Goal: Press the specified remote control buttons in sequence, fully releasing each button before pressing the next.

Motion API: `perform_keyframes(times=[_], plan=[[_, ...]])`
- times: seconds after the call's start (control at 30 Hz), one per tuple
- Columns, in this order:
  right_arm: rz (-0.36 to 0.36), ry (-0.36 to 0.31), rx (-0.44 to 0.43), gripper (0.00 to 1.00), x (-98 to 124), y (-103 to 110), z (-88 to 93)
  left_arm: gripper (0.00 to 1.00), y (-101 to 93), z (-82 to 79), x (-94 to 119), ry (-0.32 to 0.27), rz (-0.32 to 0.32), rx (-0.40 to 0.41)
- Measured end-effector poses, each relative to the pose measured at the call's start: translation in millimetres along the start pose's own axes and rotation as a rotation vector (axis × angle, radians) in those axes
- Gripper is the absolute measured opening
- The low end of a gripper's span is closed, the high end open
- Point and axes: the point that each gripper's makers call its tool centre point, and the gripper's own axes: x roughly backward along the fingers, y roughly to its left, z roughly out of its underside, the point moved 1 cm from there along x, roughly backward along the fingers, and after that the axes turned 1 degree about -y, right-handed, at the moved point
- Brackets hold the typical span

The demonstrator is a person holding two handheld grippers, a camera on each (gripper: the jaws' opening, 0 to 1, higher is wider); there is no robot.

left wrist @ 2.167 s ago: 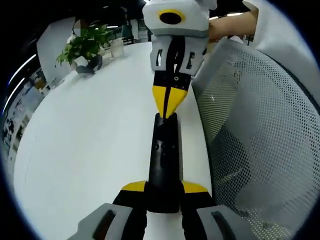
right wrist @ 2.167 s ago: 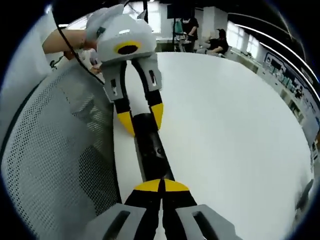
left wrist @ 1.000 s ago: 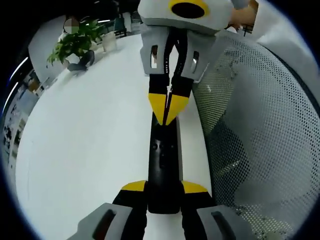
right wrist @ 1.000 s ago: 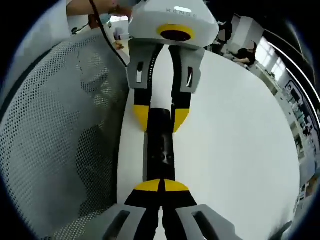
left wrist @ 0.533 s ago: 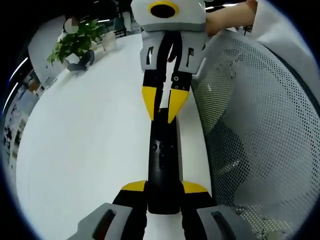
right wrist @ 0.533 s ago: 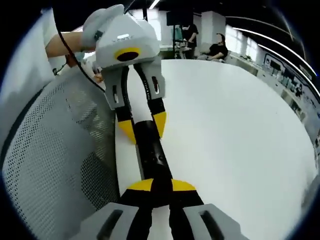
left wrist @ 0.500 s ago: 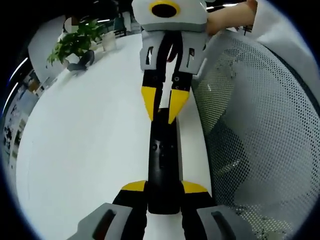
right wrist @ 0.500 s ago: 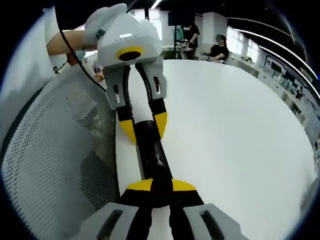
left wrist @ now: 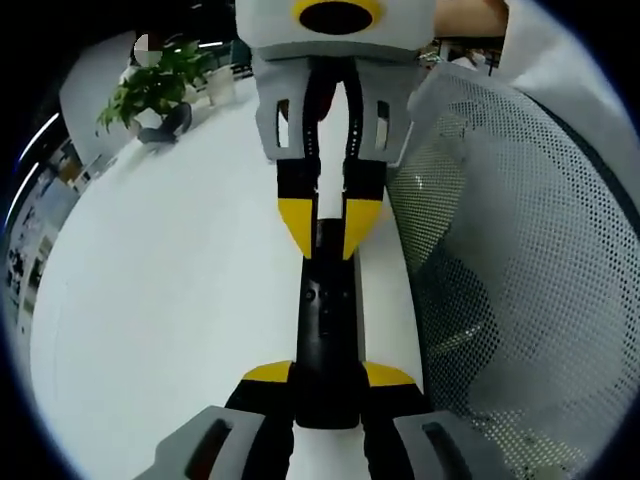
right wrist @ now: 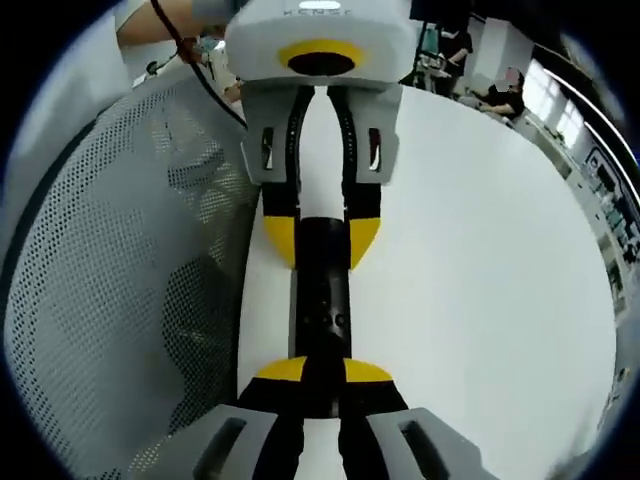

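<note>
A long black remote [left wrist: 325, 320] lies along the white table's edge [left wrist: 180, 300]. My left gripper [left wrist: 328, 378] is shut on the remote's near end, one yellow tip on each side. From the top of the left gripper view my right gripper [left wrist: 330, 235] comes in, jaws a narrow gap apart, with its yellow fingertips [left wrist: 297, 225] over the remote's far end. In the right gripper view the remote [right wrist: 324, 290] runs from my right gripper [right wrist: 325, 372], slightly open over it, to the left gripper [right wrist: 322, 240] clamping the other end.
A mesh chair back [left wrist: 500, 280] stands close along the table's edge beside the remote, and it shows again as the mesh chair back [right wrist: 120, 260]. A potted plant [left wrist: 155, 90] sits at the far corner. A person's sleeve [left wrist: 560, 60] is at the top right. People [right wrist: 500, 95] sit far off.
A second ago the right gripper's jaws were shut with the tips together on the remote. They now stand slightly apart, and the gripper has come closer along the remote. The left grip is unchanged.
</note>
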Motion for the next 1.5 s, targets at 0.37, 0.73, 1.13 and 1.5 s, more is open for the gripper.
perform_keyframes(times=[0.37, 0.73, 1.13, 1.5], plan=[[0.094, -0.323, -0.108, 0.09, 4, 1, 1.5, 0.22, -0.1, 0.2, 1, -0.027, -0.001, 0.011], [-0.008, -0.05, -0.052, 0.08, -1, -1, -5.9, 0.22, 0.2, 0.1, 1, -0.031, -0.003, 0.015], [0.06, -0.216, -0.096, 0.08, 1, -1, -4.5, 0.22, 0.3, -0.2, 0, -0.03, -0.007, 0.018], [-0.038, -0.099, -0.111, 0.07, -3, -2, -10.6, 0.22, 0.6, -0.3, 0, -0.04, -0.014, 0.03]])
